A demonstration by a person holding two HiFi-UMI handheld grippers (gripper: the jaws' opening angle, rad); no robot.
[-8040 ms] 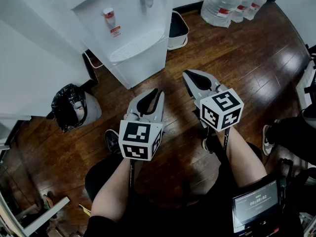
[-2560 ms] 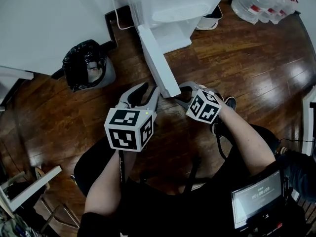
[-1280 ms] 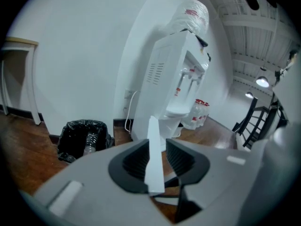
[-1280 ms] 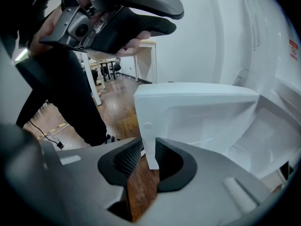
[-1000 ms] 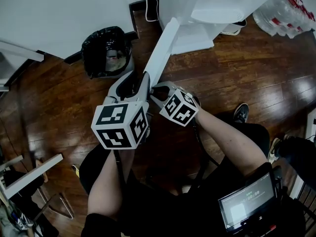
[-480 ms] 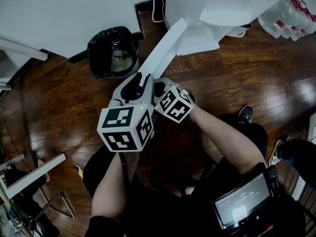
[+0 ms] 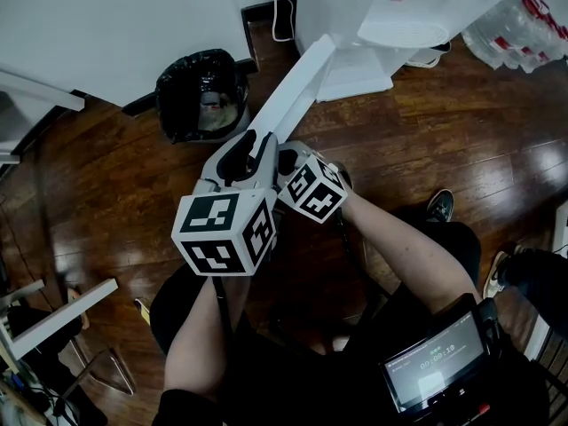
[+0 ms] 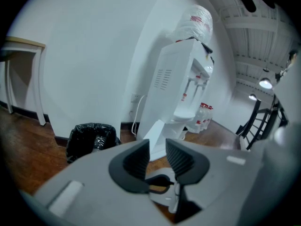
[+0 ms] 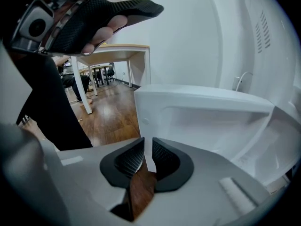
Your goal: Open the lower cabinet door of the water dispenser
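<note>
The white water dispenser [image 7: 355,16] stands at the wall, and its lower cabinet door [image 7: 293,96] is swung wide out toward me. My right gripper [image 7: 286,156] is at the door's free end. In the right gripper view the door's thin edge [image 9: 148,149] stands between the pads of my right gripper [image 9: 147,157], whose jaws have just been closing and are shut on it. My left gripper [image 7: 253,140] hovers beside it on the left, open with nothing between its fingers. In the left gripper view my left gripper [image 8: 157,149] faces the dispenser [image 8: 174,88].
A bin with a black bag [image 7: 200,91] sits on the wood floor left of the door. Large water bottles [image 7: 519,25] stand at the far right. A white cable [image 7: 277,7] runs down the wall. A table [image 9: 117,51] stands behind the door.
The door, shut in the earliest frame, now stands wide open with my right gripper on its edge. Over the last second the door has swung a little further; the left gripper has stayed put.
</note>
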